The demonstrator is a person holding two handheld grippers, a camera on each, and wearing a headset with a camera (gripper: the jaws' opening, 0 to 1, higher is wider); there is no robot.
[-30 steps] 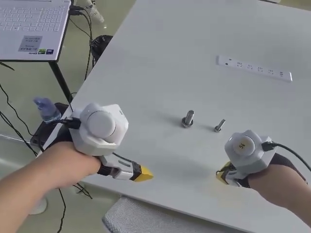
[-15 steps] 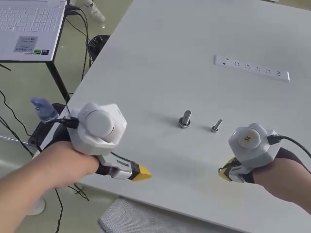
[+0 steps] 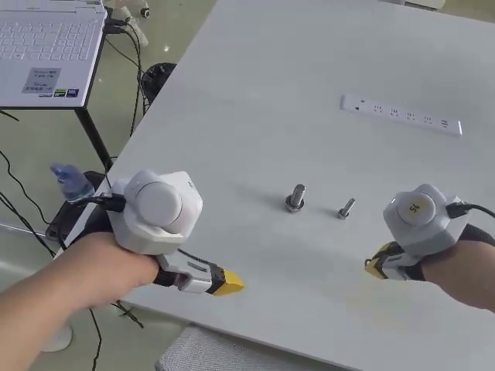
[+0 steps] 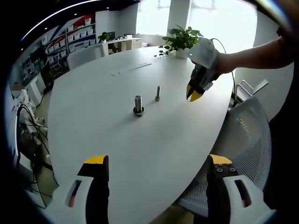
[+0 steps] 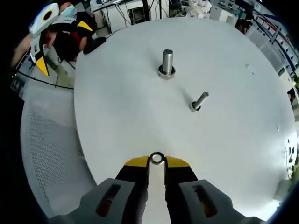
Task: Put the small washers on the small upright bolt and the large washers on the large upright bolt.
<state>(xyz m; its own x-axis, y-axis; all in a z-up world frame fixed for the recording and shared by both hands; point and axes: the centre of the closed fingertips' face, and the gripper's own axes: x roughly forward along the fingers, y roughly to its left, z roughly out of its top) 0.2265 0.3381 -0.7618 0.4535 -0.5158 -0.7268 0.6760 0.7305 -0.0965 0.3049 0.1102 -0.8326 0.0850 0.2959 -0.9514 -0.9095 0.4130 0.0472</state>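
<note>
Pinching a small shiny ring washer (image 5: pixel 157 158) in the right gripper (image 5: pixel 157 161), yellow tips clamped on it, over the smooth white table (image 5: pixel 117 116). Holding the left gripper (image 4: pixel 157 161) wide apart. Chunky large bolt (image 5: pixel 167 63) and skinny small bolt (image 5: pixel 199 101) standing mid-table, well apart from the washer.

A white power strip (image 3: pixel 402 114) lies far right on the white table (image 3: pixel 255 69). A laptop (image 3: pixel 46 46) stands far left, off the table, and a mesh chair (image 3: pixel 197 357) is at the table's near edge.

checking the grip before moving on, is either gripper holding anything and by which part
The right gripper pinches a washer by its outer edge, right at the jaw tips. The left gripper is open and holds nothing.
</note>
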